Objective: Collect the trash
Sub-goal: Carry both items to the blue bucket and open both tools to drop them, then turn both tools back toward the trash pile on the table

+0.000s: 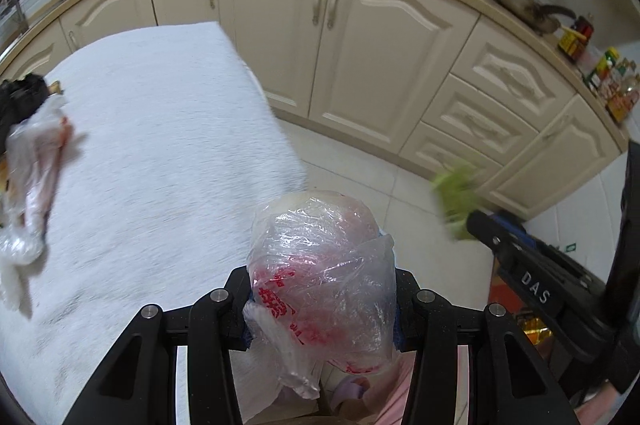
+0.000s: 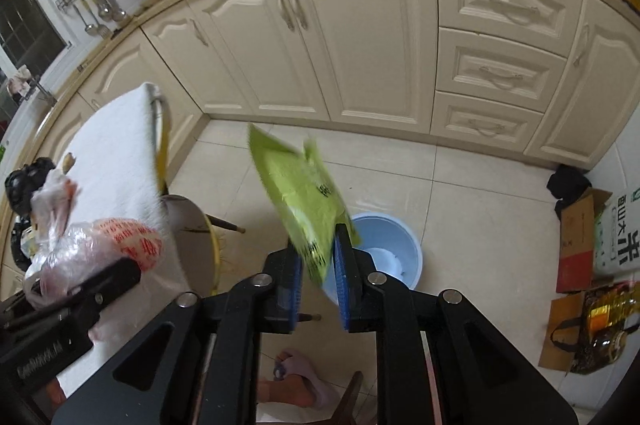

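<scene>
While you hold both grippers above the kitchen floor, the left gripper (image 1: pixel 322 309) pinches a crumpled clear plastic bag (image 1: pixel 320 277) with red print; its blue pads press on the bag from both sides, and the bag bulges upward beyond the fingertips. In the right wrist view the same bag (image 2: pixel 100 245) sits at the edge of the table (image 2: pixel 116 153), which is covered with a white towel.

Your right gripper (image 2: pixel 318 261) has its fingers parted. A green packet (image 2: pixel 304 197) stands tilted between them. Its lower end lies in the gap; the pads do not appear to clamp it, though motion blur makes contact hard to judge. The packet is directly above a light blue bin (image 2: pixel 394 245) that stands on the tiled floor, just beyond the fingertips.

On the far left of the table lie another clear plastic bag (image 1: pixel 32 161) and a black object (image 1: pixel 20 97). Cream cabinets (image 2: pixel 360 45) run along the back. A foot in a slipper (image 2: pixel 304 381) shows below the right gripper.
</scene>
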